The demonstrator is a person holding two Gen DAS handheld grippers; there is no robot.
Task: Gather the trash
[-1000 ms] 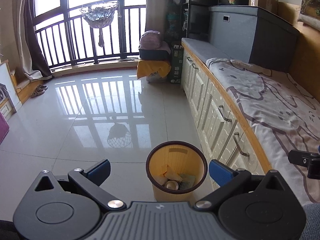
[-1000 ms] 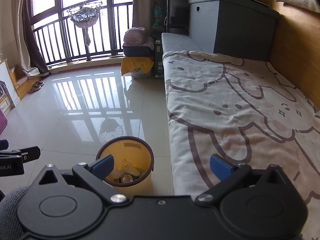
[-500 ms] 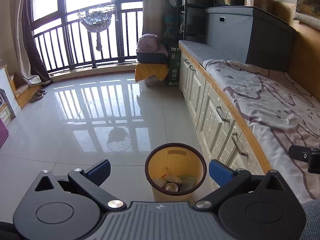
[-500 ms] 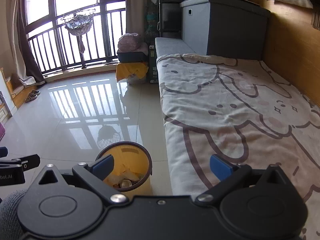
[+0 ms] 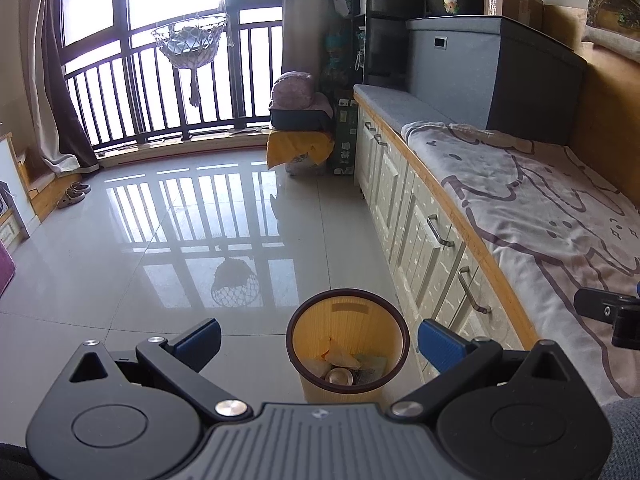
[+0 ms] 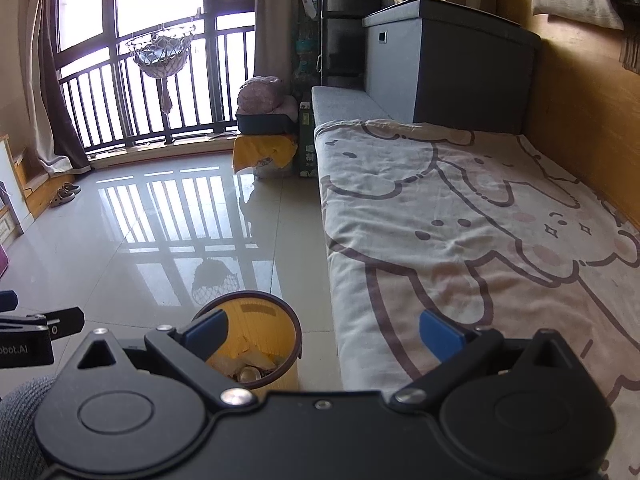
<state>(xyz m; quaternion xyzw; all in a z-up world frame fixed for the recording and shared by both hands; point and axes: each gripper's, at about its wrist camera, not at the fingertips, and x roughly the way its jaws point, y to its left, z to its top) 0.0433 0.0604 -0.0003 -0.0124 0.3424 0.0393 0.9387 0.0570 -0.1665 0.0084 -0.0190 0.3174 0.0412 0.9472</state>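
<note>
Left wrist view showed the left gripper (image 5: 318, 340) spread wide and empty above the bin (image 5: 348, 344), which stood on the tiled floor (image 5: 160, 240) just beside the cabinet drawers (image 5: 424, 232). Paper scraps and a can (image 5: 340, 377) lay inside it. The right gripper (image 6: 324, 334) was likewise wide and empty, over the blanket (image 6: 460, 220) edge. Farther off stood a railing (image 5: 160, 92) and window.

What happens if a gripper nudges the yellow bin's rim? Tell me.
The yellow bin looks thin-walled and holds little trash, so probably light. It is tall and narrow on glossy tile: likely to slide, perhaps tip.
</note>
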